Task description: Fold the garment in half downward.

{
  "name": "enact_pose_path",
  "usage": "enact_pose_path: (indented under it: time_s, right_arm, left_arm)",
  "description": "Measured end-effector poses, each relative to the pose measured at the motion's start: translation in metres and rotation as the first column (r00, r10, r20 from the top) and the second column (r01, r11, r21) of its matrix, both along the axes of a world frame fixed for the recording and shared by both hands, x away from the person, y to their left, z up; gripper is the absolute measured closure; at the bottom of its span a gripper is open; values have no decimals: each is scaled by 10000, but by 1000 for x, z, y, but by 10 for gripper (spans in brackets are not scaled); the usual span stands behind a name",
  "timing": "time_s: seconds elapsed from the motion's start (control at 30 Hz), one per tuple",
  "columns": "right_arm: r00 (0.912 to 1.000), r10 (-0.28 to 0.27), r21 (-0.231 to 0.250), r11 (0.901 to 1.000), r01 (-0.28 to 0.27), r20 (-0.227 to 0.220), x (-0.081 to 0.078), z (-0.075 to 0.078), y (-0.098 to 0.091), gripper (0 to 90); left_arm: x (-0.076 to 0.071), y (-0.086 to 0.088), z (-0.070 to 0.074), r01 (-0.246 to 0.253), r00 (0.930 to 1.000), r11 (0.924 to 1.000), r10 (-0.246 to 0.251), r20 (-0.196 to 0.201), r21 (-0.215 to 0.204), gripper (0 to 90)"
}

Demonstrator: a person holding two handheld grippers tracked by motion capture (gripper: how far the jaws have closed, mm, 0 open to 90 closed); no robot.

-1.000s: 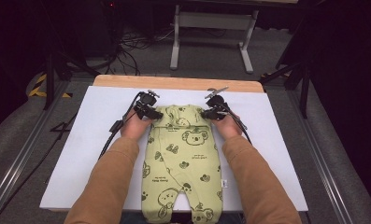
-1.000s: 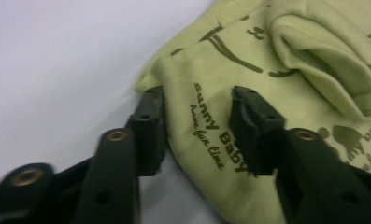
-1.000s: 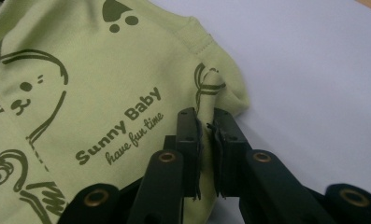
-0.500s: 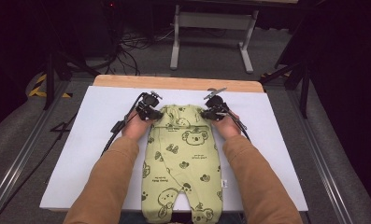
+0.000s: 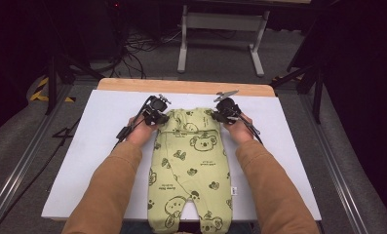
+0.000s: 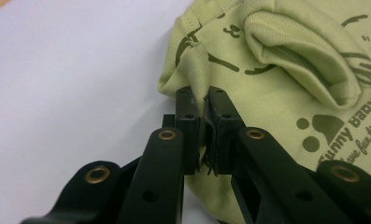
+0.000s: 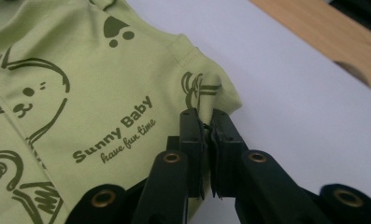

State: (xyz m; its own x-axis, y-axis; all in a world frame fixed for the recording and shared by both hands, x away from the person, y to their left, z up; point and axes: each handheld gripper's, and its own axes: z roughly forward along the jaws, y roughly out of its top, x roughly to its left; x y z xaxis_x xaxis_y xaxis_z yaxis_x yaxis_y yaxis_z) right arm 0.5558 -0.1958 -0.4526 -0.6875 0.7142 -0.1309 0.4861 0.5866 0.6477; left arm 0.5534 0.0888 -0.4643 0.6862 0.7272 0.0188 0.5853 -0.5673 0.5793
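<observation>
Both forearms wear tan, orange-brown long sleeves (image 5: 110,187) that reach to the wrists. Each hand carries a black gripper: the left gripper (image 5: 158,116) at about 10 o'clock of the high view's centre, the right gripper (image 5: 221,113) at about 1 o'clock. A thin black cable (image 5: 127,127) trails from the left one; a grey three-cornered plate (image 5: 225,94) tops the right one. Up close, the jaws are matte black bars with brass-coloured rivets (image 6: 167,135) at the pivots, small screw holes, and dark ribbed pads (image 7: 206,135) at the tips.
</observation>
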Motion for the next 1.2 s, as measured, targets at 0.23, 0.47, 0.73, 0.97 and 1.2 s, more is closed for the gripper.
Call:
enact_pose_path:
  time_s: [0.23, 0.47, 0.73, 0.97, 1.2]
  right_arm:
    - [9960, -24, 110, 9999, 14, 891, -2, 17, 0, 844]
    - [9856, -230, 312, 9993, 181, 1677, -3, 36, 1, 844]
    - [9593, -472, 562, 9979, 328, 2783, -6, 61, 4, 842]
    - [9303, -663, 666, 9968, 452, 3607, -6, 79, 3, 843]
    - [9226, -653, 666, 9968, 431, 3803, -5, 89, -1, 841]
  left_arm:
    - [1, 6, 15, 20, 9972, 9998, -4, 750, -208, 845]
    - [1, 6, 33, -141, 9894, 9996, 175, 1443, -247, 845]
    - [6, 6, 58, -269, 9729, 9995, 296, 2295, -146, 845]
    - [8, 2, 82, -230, 9550, 9997, 184, 2961, 120, 845]
    - [7, -3, 96, -210, 9361, 9989, 49, 3516, 418, 844]
